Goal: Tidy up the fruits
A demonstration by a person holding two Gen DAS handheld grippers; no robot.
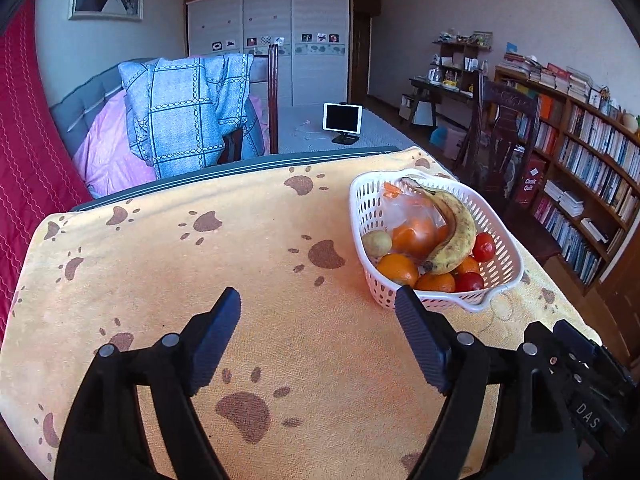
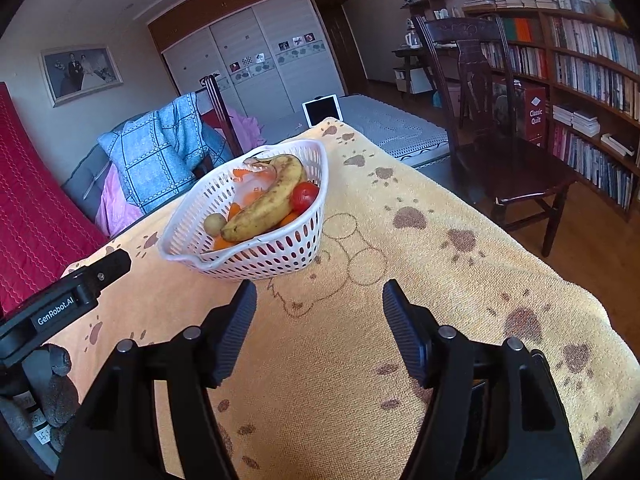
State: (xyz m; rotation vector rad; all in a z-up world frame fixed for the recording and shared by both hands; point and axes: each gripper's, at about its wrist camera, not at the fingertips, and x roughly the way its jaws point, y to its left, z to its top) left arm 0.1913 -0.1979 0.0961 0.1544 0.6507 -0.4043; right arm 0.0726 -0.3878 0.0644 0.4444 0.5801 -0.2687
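Note:
A white slotted basket (image 1: 502, 270) stands on the yellow paw-print cloth (image 1: 260, 272), right of centre. It holds a spotted banana (image 1: 454, 236), several oranges (image 1: 398, 268), two red tomatoes (image 1: 483, 246), a small yellow-green fruit (image 1: 377, 242) and a clear plastic bag (image 1: 408, 208). My left gripper (image 1: 320, 300) is open and empty above the cloth, its right finger just in front of the basket. The basket also shows in the right wrist view (image 2: 276, 248), with the banana (image 2: 266, 206) on top. My right gripper (image 2: 320, 296) is open and empty, just in front of the basket.
The cloth covers a table whose far edge meets a bed with a tablet (image 1: 342, 118). A chair draped with blue bedding (image 1: 188, 112) stands behind. A dark wooden chair (image 2: 500, 152) and bookshelves (image 2: 592, 92) are on the right. The other gripper's body (image 2: 64, 300) is at my left.

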